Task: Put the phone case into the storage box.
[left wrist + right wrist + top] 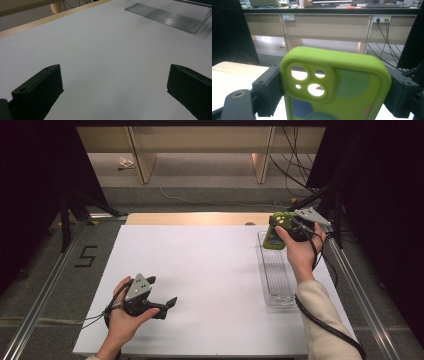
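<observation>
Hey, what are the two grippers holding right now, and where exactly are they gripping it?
The right gripper holds a green phone case, clamped across its two long side edges, above the clear tray. The left gripper is open and holds nothing.

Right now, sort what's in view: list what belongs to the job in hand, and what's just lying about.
In the job:
- phone case, green, clamped in the right gripper
- clear tray just below it
- left gripper, open, nothing between its jaws

Lying about:
- crumpled scrap on the floor beyond the table
- cables by the far desk
</observation>
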The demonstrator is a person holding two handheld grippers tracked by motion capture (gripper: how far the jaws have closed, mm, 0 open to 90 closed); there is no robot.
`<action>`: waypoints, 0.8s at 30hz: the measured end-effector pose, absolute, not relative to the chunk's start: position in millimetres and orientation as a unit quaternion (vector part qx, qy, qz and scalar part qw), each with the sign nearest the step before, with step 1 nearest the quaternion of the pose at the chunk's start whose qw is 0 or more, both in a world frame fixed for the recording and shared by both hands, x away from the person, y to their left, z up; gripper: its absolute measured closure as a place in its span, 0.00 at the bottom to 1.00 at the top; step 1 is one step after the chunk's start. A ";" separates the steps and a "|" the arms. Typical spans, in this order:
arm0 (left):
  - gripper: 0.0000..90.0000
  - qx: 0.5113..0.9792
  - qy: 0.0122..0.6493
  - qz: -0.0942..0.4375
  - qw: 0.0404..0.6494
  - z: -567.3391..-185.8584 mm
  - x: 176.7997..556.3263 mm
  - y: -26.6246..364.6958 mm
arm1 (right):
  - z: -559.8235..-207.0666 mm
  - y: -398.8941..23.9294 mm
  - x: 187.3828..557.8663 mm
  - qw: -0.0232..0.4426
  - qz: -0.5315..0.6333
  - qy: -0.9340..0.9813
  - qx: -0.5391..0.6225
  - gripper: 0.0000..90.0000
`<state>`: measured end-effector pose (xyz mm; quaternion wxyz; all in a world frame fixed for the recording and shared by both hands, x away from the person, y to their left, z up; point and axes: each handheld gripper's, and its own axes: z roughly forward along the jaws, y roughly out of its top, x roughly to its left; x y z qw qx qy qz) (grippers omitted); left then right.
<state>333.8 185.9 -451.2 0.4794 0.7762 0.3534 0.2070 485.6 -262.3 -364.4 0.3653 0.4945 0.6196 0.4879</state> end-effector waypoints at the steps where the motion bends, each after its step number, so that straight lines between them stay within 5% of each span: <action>1: 0.00 0.776 0.353 0.207 0.479 -451.2 333.8 186.0 | -364.6 -262.1 486.0 0.366 0.486 0.621 0.494 0.19; 24: 0.00 0.776 0.354 0.207 0.479 -451.0 334.0 186.8 | -366.7 -261.5 496.1 0.364 0.477 0.624 0.500 0.19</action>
